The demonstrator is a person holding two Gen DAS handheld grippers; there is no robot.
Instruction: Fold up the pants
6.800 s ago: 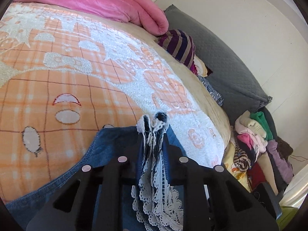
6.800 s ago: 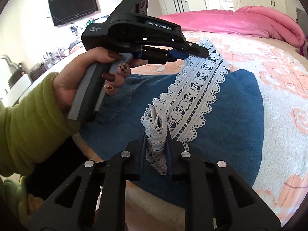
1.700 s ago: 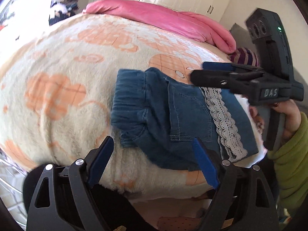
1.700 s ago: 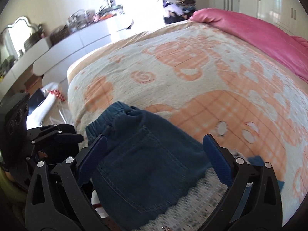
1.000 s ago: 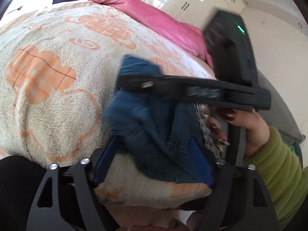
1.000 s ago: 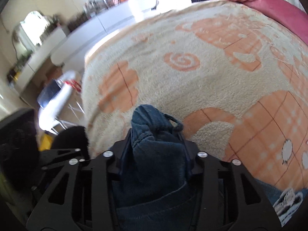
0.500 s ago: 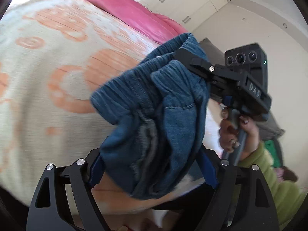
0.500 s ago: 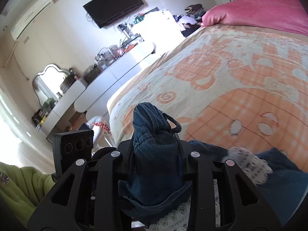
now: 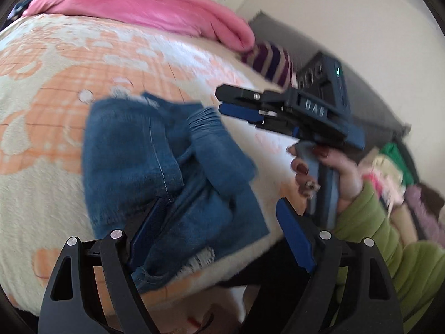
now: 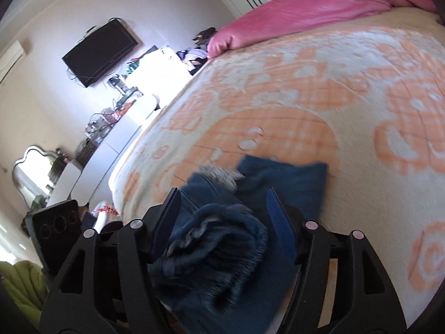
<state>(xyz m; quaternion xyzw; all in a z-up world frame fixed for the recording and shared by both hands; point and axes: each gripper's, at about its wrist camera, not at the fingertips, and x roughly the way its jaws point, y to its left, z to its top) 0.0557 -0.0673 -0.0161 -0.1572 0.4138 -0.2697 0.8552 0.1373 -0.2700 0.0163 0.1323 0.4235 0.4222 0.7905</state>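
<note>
Risk first: fold springing back or slumping sideways, because the bunched elastic waistband is thick and sits loose on top rather than flat; could also drag along if a pad snags the cloth while pulling clear. Pants [image 9: 155, 167] lying on the orange-and-cream blanket [image 9: 50, 89], near its closest edge, well apart from the pink duvet [image 9: 144, 8] at the far side. Right gripper [image 10: 222, 211] with jaws opening, gathered waistband between the pads but seemingly no longer pinched (blur makes contact hard to judge). Left gripper [image 9: 222, 231] spread wide, pants' near portion lying between its fingers, one blue pad against or just over the denim, nothing clamped. Seen from the left wrist, right gripper hovering just beyond the pants, held in a hand [image 9: 328, 172] with a green sleeve. Dark blue denim, doubled into a compact lumpy bundle, white topstitching along a seam, scraps of pale lace trim peeking out at both ends, edges uneven.
</note>
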